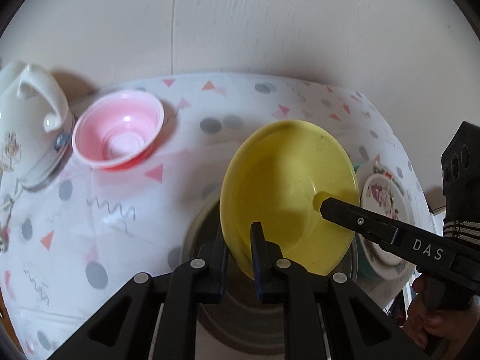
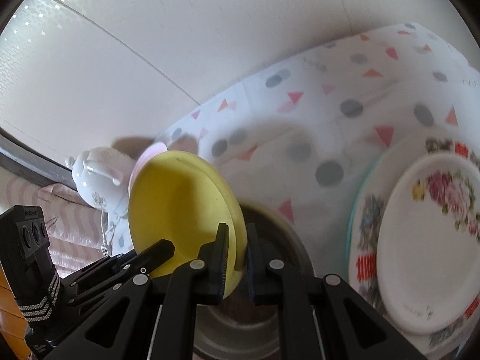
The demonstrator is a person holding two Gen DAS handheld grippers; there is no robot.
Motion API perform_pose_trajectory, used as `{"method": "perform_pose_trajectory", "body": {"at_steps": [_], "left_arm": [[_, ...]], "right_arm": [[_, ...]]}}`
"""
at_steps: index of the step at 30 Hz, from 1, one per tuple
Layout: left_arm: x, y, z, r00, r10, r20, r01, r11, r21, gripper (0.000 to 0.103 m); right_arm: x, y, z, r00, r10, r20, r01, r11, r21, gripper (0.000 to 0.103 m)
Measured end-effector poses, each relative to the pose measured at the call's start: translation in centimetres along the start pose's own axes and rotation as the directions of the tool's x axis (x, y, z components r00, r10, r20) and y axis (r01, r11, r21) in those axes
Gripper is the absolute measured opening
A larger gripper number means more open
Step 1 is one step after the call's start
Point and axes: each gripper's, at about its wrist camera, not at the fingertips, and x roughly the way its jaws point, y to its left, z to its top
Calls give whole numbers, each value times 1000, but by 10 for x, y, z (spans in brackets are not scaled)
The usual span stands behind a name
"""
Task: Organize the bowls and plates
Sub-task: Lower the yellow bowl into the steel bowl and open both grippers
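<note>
Pinching the yellow bowl (image 1: 288, 186) by opposite rims, the left gripper (image 1: 240, 258) and right gripper (image 2: 237, 258) hold it tilted above a steel pot (image 1: 240, 324) on the counter (image 1: 120, 210); each pair of fingers is pressed onto the rim. Just right of the bowl lies a stack of floral plates (image 2: 426, 240). Left of it sit a pink bowl (image 1: 120, 138) and, touching that, a white teapot (image 1: 30, 126).
</note>
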Motion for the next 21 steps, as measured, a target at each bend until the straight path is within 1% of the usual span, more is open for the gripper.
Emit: {"method": "perform_pose_trajectory", "body": {"at_steps": [6, 11, 14, 21], "left_arm": [[7, -2, -17, 999, 4, -31, -3, 1000, 17, 15], [17, 1, -25, 998, 6, -68, -6, 1000, 1, 15], [21, 2, -29, 996, 13, -88, -13, 1000, -3, 16], [26, 2, -31, 993, 21, -113, -21, 1000, -5, 17]], "right_arm": [[3, -5, -16, 999, -23, -30, 24, 1000, 11, 11], [8, -6, -21, 997, -54, -60, 53, 999, -6, 11], [11, -4, -24, 994, -76, -79, 74, 997, -24, 11], [16, -4, -24, 989, -112, -92, 109, 993, -42, 11]]}}
